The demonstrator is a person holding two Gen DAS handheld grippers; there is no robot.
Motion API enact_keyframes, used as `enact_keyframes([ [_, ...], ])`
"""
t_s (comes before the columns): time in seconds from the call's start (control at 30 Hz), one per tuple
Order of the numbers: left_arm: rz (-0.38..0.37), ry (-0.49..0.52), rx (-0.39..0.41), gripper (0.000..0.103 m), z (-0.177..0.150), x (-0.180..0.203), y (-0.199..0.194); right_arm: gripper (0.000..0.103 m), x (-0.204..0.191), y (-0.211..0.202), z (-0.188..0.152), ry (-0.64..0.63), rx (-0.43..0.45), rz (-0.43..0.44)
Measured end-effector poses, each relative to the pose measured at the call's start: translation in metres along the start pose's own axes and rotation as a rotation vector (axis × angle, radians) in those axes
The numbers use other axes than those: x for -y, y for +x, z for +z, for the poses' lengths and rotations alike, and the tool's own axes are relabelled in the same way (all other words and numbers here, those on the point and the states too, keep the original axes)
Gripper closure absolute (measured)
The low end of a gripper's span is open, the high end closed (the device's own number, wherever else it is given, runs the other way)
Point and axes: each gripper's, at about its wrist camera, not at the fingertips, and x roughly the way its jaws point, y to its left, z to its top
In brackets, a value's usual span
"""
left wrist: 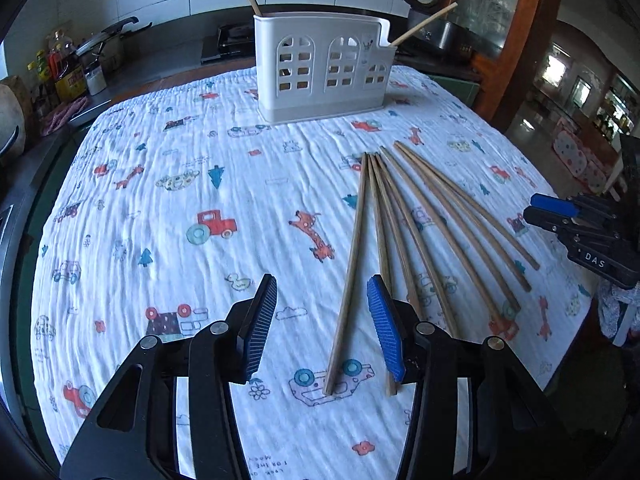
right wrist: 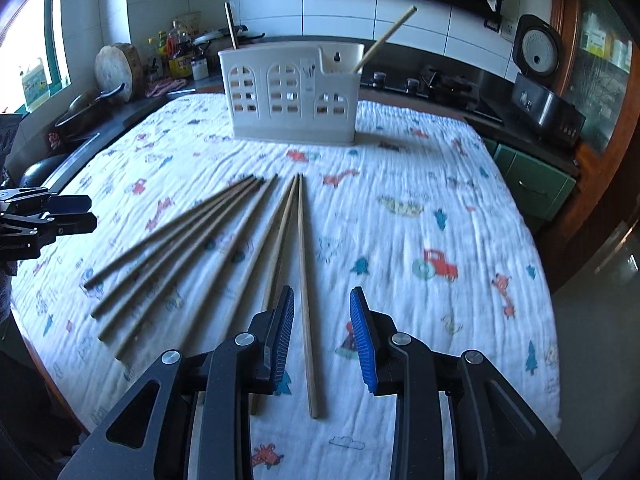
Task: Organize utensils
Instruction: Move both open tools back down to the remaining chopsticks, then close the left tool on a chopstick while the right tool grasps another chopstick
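I see both grippers this side of the holder (left wrist: 324, 68) | left gripper (left wrist: 322, 326) spread, leftmost chopstick (left wrist: 350, 272) between, unpinched | right gripper (right wrist: 322, 338) spread over rightmost chopstick (right wrist: 305, 292)

The wall (right wrist: 420, 20) behind the counter is faced with large white tiles. A dark counter (right wrist: 440, 92) runs beneath it, with green cabinets (right wrist: 536, 188) below on the right. A window (right wrist: 36, 52) at the left admits bright daylight. A dark-framed wooden glass-front cabinet (left wrist: 496, 12) stands at the right. The floor (left wrist: 532, 124) beyond is glossy and reflects light. The table carries a white cloth (left wrist: 160, 184) printed with cartoon vehicles and animals.
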Motion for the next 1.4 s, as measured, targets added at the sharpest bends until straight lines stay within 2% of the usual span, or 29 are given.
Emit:
enact_keyframes([
  [0.13, -0.022, -0.006, -0.031, 0.069, -0.007, 0.003, 0.010, 0.076, 0.000, 0.009, -0.008, 0.016, -0.023, 0.015],
  [0.63, 0.001, 0.050, -0.072, 0.079, -0.013, 0.014, 0.033, 0.085, 0.000, 0.026, -0.018, 0.016, -0.064, 0.020],
  [0.83, -0.013, 0.044, -0.079, 0.088, -0.015, 0.014, 0.038, 0.088, 0.000, 0.025, -0.020, 0.012, -0.066, 0.024],
  [1.27, 0.019, 0.080, -0.073, 0.091, -0.017, 0.020, 0.040, 0.088, -0.002, 0.027, -0.022, 0.011, -0.053, 0.014],
  [1.3, 0.022, 0.078, -0.073, 0.095, -0.017, 0.021, 0.039, 0.089, -0.002, 0.027, -0.022, 0.010, -0.051, 0.013],
  [1.4, 0.015, 0.054, -0.076, 0.096, -0.015, 0.018, 0.039, 0.095, -0.002, 0.026, -0.021, 0.016, -0.047, 0.020],
])
